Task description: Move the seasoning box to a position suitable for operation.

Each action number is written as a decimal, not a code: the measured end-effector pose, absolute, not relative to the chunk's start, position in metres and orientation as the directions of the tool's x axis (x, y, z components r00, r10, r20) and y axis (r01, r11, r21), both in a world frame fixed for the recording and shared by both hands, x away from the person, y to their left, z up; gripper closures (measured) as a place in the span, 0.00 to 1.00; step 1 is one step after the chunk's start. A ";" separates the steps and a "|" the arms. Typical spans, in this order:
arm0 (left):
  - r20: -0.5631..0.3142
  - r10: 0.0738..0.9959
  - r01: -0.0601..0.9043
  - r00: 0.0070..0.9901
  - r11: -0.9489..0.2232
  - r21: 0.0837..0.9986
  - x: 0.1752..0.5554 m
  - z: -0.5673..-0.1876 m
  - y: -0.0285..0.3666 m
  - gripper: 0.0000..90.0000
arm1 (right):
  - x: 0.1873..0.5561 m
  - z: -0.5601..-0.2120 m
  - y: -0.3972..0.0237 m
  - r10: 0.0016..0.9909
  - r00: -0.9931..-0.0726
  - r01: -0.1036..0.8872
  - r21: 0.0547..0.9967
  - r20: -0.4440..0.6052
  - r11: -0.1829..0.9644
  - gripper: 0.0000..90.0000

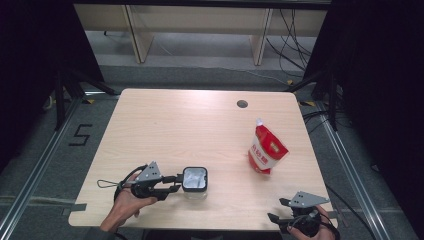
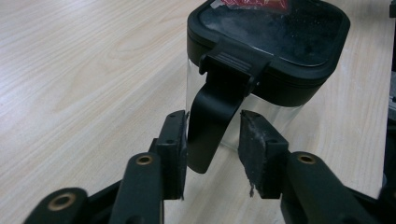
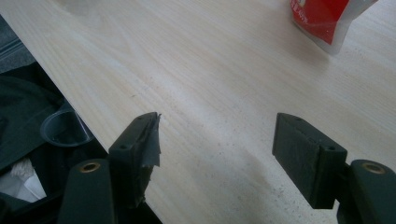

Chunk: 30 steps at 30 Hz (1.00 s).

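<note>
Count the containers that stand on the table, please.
2. A clear jar with a black lid stands near the front edge, at the left tool. A red pouch stands toward the right side, apart from the jar. None seems hidden.

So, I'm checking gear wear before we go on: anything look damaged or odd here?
Yes: the right gripper has pad lining peeling off one finger, ragged at the edge. The left gripper's pad looks frayed too. Jar and pouch seem fine.

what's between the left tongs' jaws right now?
The black latch tab hanging off the jar's lid sits between the jaws of the left tongs, seen in the left gripper view. There is a gap on the right side; not clamped yet.
</note>
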<state>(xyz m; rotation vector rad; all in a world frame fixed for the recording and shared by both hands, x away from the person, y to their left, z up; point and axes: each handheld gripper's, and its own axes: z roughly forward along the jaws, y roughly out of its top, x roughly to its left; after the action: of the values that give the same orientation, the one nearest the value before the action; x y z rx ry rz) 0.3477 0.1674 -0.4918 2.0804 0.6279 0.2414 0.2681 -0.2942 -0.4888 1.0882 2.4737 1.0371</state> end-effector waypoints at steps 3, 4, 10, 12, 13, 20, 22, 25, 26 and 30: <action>-0.065 0.536 0.344 0.842 -0.440 0.830 0.347 -0.492 0.168 0.75 | 0.268 -0.489 -0.294 0.720 -0.691 0.546 0.695 0.059 0.468 0.36; -0.065 0.536 0.344 0.842 -0.440 0.830 0.347 -0.492 0.168 0.77 | 0.268 -0.489 -0.294 0.720 -0.691 0.546 0.695 0.059 0.468 0.36; -0.038 0.512 0.319 0.858 -0.473 0.821 0.342 -0.490 0.166 0.80 | 0.268 -0.489 -0.293 0.718 -0.693 0.547 0.694 0.062 0.468 0.36; -0.026 0.512 0.311 0.859 -0.480 0.820 0.341 -0.490 0.164 0.80 | 0.268 -0.489 -0.294 0.717 -0.695 0.544 0.691 0.054 0.476 0.36; -0.023 0.509 0.308 0.861 -0.484 0.819 0.339 -0.489 0.161 0.80 | 0.268 -0.489 -0.294 0.718 -0.694 0.543 0.693 0.053 0.474 0.36; -0.022 0.515 0.317 0.857 -0.493 0.810 0.341 -0.488 0.149 0.81 | 0.269 -0.489 -0.293 0.710 -0.703 0.535 0.694 0.049 0.482 0.36; -0.012 0.519 0.313 0.855 -0.497 0.809 0.344 -0.487 0.148 0.81 | 0.269 -0.489 -0.293 0.711 -0.701 0.535 0.697 0.051 0.477 0.37; -0.019 0.517 0.316 0.856 -0.493 0.811 0.344 -0.487 0.144 0.81 | 0.269 -0.489 -0.294 0.709 -0.703 0.536 0.695 0.053 0.479 0.37; -0.019 0.517 0.316 0.856 -0.493 0.811 0.344 -0.487 0.144 0.81 | 0.269 -0.489 -0.293 0.710 -0.702 0.535 0.697 0.052 0.477 0.37; -0.005 0.507 0.300 0.862 -0.502 0.811 0.347 -0.488 0.139 0.81 | 0.269 -0.489 -0.294 0.708 -0.705 0.533 0.697 0.051 0.480 0.37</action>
<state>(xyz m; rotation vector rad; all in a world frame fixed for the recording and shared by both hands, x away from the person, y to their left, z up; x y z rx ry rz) 0.3470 0.1394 -0.4877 2.1327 0.5835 0.2912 0.2686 -0.2938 -0.4886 1.0626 2.4842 1.0404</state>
